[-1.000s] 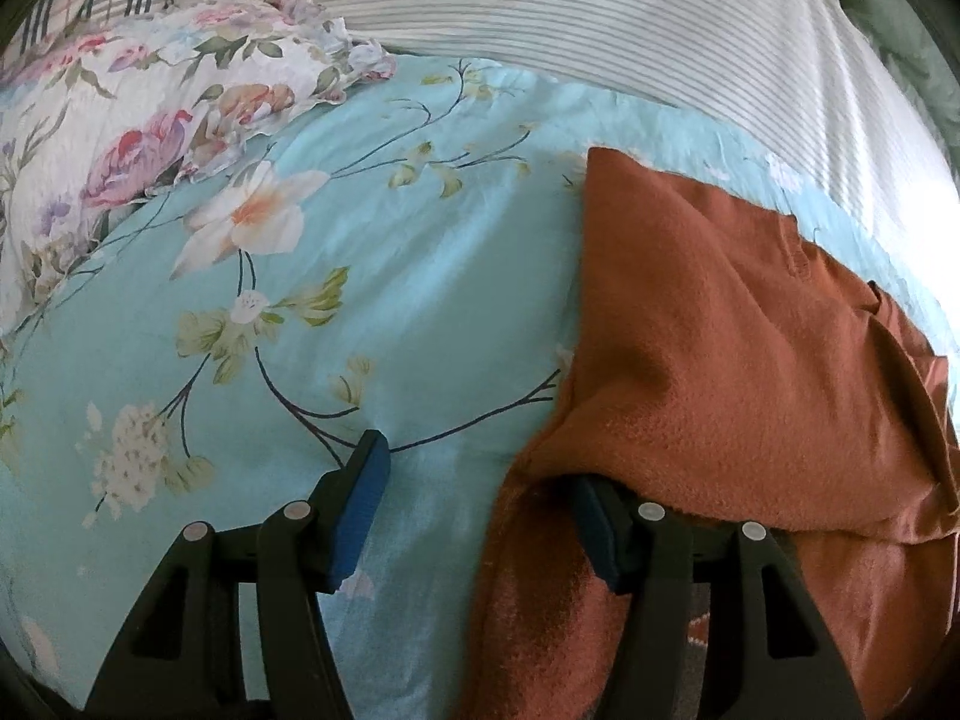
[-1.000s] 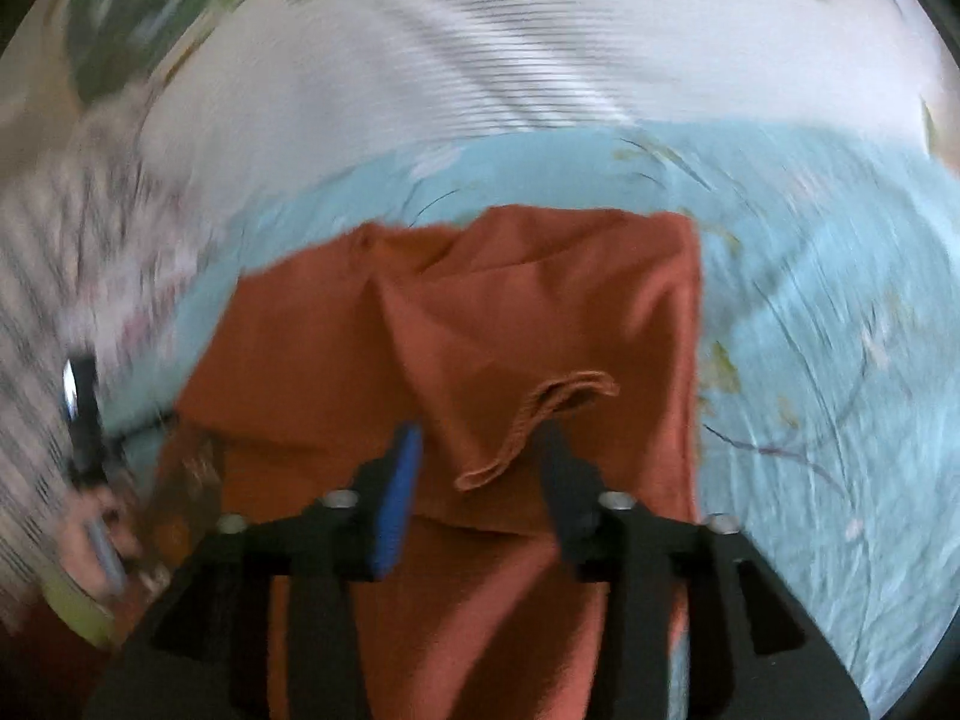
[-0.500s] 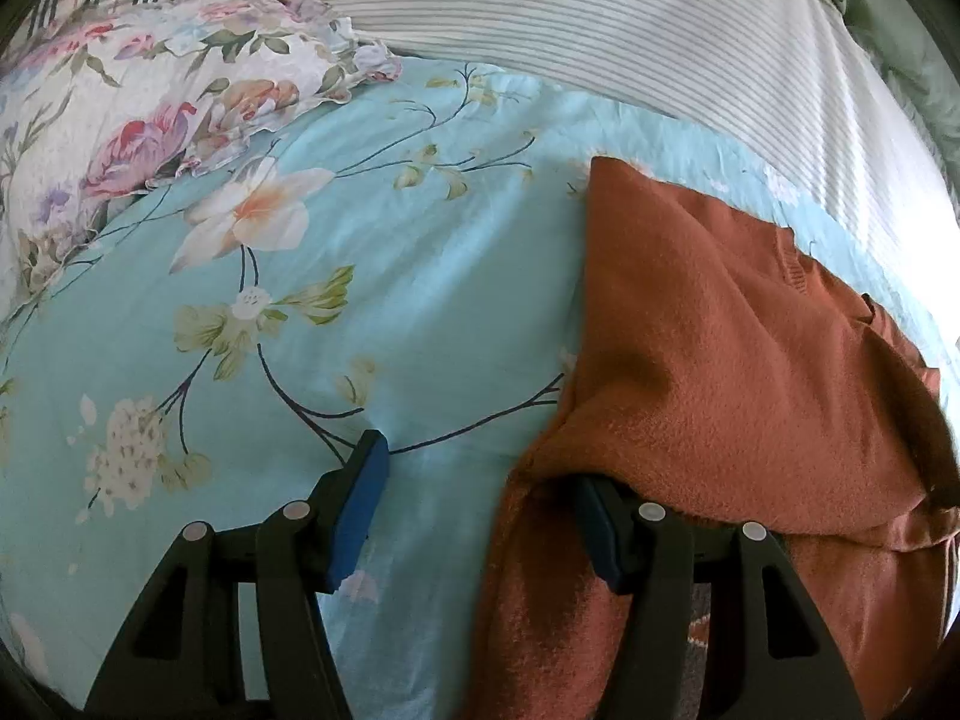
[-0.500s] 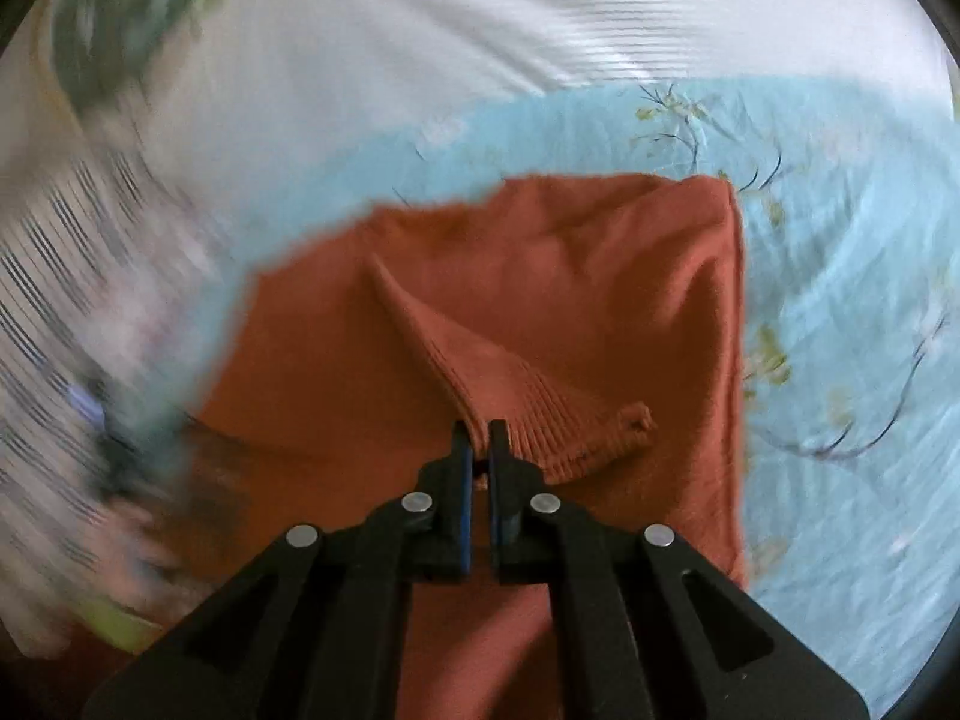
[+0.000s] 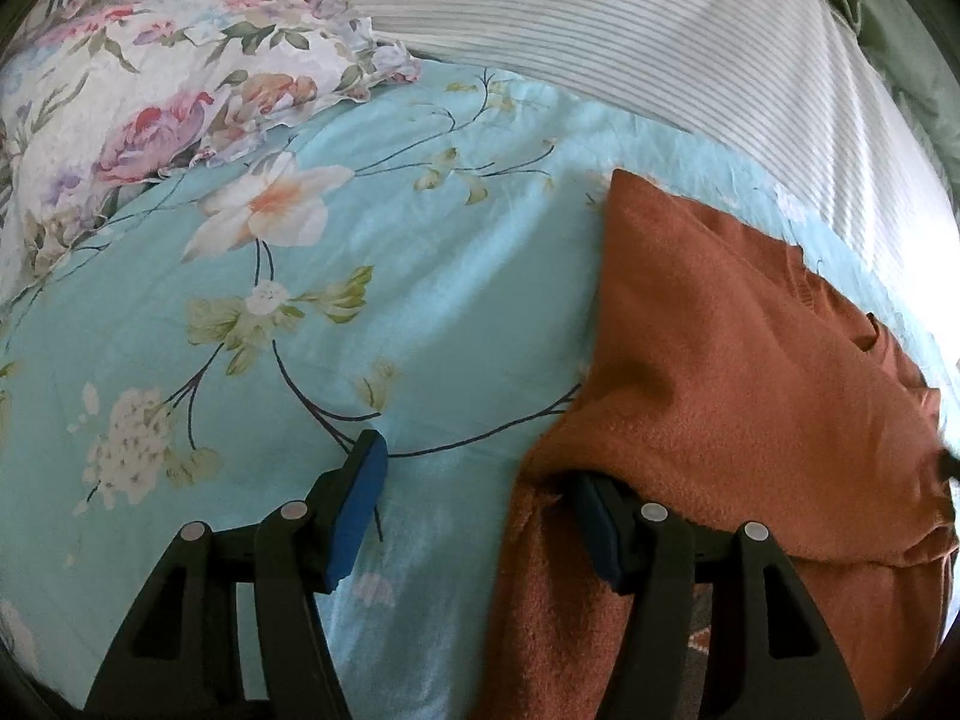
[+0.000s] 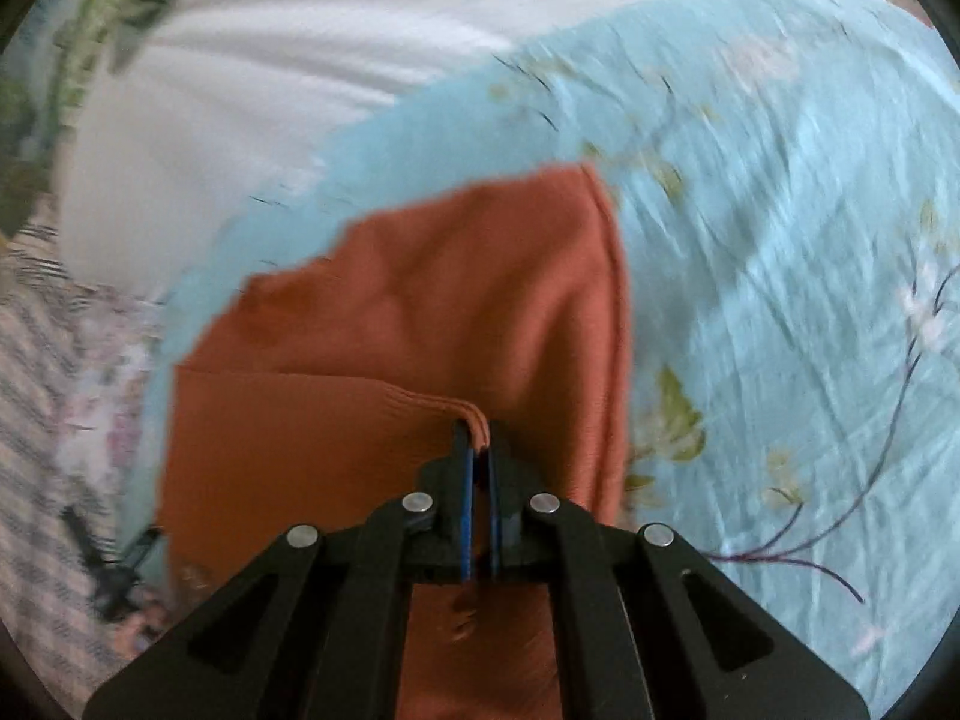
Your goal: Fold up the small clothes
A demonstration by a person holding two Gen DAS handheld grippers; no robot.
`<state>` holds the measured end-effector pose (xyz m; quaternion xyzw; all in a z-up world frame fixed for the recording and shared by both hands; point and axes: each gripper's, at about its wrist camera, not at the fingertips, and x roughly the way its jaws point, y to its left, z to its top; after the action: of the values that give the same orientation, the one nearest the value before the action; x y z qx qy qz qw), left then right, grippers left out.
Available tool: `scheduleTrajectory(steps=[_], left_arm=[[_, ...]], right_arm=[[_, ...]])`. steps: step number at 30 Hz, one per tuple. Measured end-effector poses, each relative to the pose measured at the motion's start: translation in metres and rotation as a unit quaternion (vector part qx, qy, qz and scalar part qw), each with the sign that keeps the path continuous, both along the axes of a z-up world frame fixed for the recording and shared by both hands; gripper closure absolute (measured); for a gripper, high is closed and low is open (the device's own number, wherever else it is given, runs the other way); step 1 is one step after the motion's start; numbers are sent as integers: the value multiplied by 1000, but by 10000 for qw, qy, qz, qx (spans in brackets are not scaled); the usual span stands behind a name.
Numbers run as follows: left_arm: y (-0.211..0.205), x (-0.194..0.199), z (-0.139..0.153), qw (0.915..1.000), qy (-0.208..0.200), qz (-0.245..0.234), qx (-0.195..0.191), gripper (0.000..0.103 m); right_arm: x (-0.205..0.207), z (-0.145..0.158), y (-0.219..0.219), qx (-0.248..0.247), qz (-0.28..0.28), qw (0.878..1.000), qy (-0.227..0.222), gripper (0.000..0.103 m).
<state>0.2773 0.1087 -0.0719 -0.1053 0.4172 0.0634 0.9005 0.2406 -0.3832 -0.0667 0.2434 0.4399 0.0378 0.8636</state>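
A rust-orange knit garment (image 5: 738,372) lies on a light blue floral bedsheet (image 5: 336,276). My left gripper (image 5: 480,510) is open and low over the sheet; the garment's left edge drapes over its right finger (image 5: 600,534). In the right wrist view the same garment (image 6: 456,276) lies ahead, and my right gripper (image 6: 478,450) is shut on its ribbed cuff (image 6: 468,411), holding it lifted over the body of the garment. This view is motion-blurred.
A floral pillow (image 5: 156,102) lies at the far left. A white striped sheet (image 5: 630,36) runs along the back, with green fabric (image 5: 888,18) at the far right. In the right wrist view the blue sheet (image 6: 780,276) extends to the right.
My right gripper closed on the garment's ribbed cuff and has carried it across the garment. My left gripper has barely moved and stays open.
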Motion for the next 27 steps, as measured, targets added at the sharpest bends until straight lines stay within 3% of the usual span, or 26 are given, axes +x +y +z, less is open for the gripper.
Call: scheduleTrajectory(steps=[5, 7, 10, 12, 14, 17, 20, 24, 27], left_arm=[[-1, 0, -1, 10000, 7, -5, 58, 40], [-1, 0, -1, 10000, 8, 4, 51, 40], [-2, 1, -1, 10000, 16, 20, 94, 40], [-3, 1, -1, 9999, 23, 33, 104, 40], [0, 1, -1, 10000, 35, 27, 53, 40], [4, -6, 3, 10000, 78, 48, -4, 39], [2, -25, 14, 9999, 95, 8, 103, 43], [-9, -38, 48, 9982, -363, -438, -183, 43], [-31, -15, 56, 9949, -408, -874, -296, 41]], right_arm=[[-14, 12, 10, -404, -326, 9986, -126, 97], [-28, 30, 20, -651, -385, 9960, -467, 97], [-35, 41, 43, -681, 40, 9946, -786, 96], [-24, 27, 60, -622, 496, 9957, -469, 92], [-15, 2, 65, -880, 549, 9946, 32, 91], [-24, -5, 49, -406, 322, 9987, 12, 91], [-44, 9, 48, -429, 223, 9987, -151, 87], [-66, 26, 59, -273, 322, 9981, -445, 70], [-78, 32, 77, -7, 538, 9969, -580, 69]])
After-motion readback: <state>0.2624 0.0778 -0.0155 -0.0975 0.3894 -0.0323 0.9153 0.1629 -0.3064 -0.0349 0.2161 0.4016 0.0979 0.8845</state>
